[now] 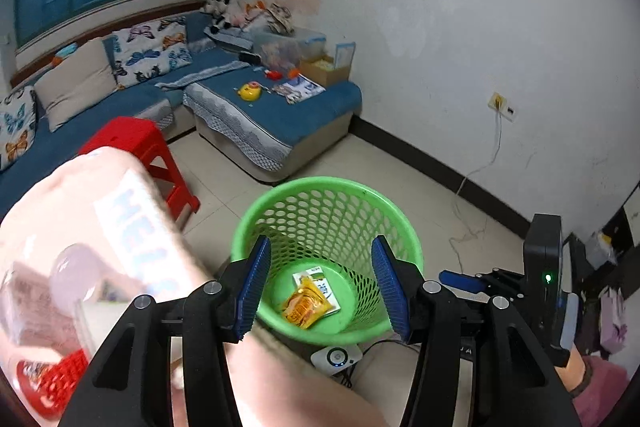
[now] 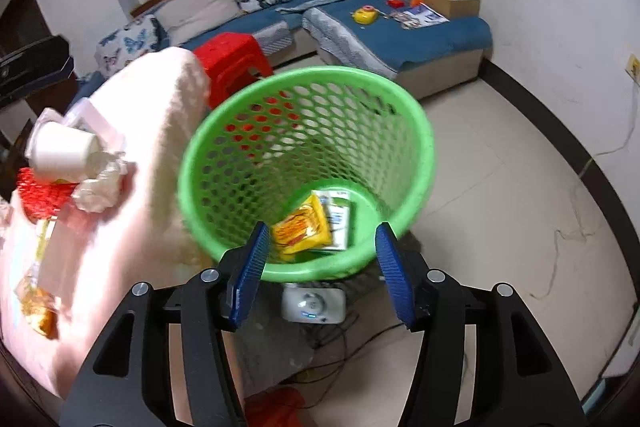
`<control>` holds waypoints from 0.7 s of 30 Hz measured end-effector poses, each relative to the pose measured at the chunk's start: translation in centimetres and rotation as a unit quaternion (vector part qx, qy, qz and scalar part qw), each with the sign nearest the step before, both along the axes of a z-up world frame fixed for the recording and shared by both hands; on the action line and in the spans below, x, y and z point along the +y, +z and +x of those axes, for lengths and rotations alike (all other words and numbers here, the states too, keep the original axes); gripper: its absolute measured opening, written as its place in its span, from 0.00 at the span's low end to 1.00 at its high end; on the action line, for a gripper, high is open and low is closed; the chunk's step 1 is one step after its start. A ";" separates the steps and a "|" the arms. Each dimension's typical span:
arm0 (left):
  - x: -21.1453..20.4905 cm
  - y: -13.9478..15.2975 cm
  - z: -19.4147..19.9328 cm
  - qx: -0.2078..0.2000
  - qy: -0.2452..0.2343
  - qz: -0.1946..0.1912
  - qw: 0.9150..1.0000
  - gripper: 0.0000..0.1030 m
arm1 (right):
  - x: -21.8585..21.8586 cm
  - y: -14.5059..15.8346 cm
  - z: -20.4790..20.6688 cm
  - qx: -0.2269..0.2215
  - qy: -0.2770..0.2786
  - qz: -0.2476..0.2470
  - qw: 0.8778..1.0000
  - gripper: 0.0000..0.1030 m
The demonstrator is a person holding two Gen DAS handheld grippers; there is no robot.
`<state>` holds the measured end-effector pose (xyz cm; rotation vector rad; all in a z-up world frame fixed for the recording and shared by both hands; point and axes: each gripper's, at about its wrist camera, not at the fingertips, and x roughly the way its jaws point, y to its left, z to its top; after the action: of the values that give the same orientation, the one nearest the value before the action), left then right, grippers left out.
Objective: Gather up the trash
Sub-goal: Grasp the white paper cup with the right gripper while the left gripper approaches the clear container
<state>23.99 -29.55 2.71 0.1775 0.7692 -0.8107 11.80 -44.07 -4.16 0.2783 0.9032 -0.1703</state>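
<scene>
1. Low in each wrist view, the left gripper (image 1: pixel 322 287) and right gripper (image 2: pixel 322 271) hang with jaws apart and nothing between them.
2. Just past them, at frame centre, the green bin (image 2: pixel 416 131) holds a yellow packet (image 2: pixel 302 229) on a white carton (image 2: pixel 340 217).
3. The drop step looks done; next comes another pick-up.
4. At left in the right view, a cup (image 2: pixel 64 151) and crumpled wrappers (image 2: pixel 98 187) lie on the pink-covered table (image 2: pixel 120 247), so a gripper must swing there, straddle one piece and close.
</scene>
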 end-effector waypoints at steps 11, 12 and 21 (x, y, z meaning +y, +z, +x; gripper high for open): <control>12.3 2.6 -1.7 -0.026 0.090 -0.040 0.995 0.49 | 7.1 3.4 1.9 -0.040 0.074 -0.002 0.996 0.63; 13.2 2.6 -1.8 -0.026 0.098 -0.041 0.994 0.49 | 7.6 3.5 2.1 -0.042 0.080 -0.003 0.996 0.63; 21.8 1.2 -4.4 -0.017 0.154 -0.045 0.987 0.50 | 13.0 4.5 4.2 -0.051 0.161 -0.032 0.985 0.67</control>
<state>19.58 -7.74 3.90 -0.0092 0.7053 -0.5450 15.96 -31.05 0.29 0.0769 0.8275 0.1130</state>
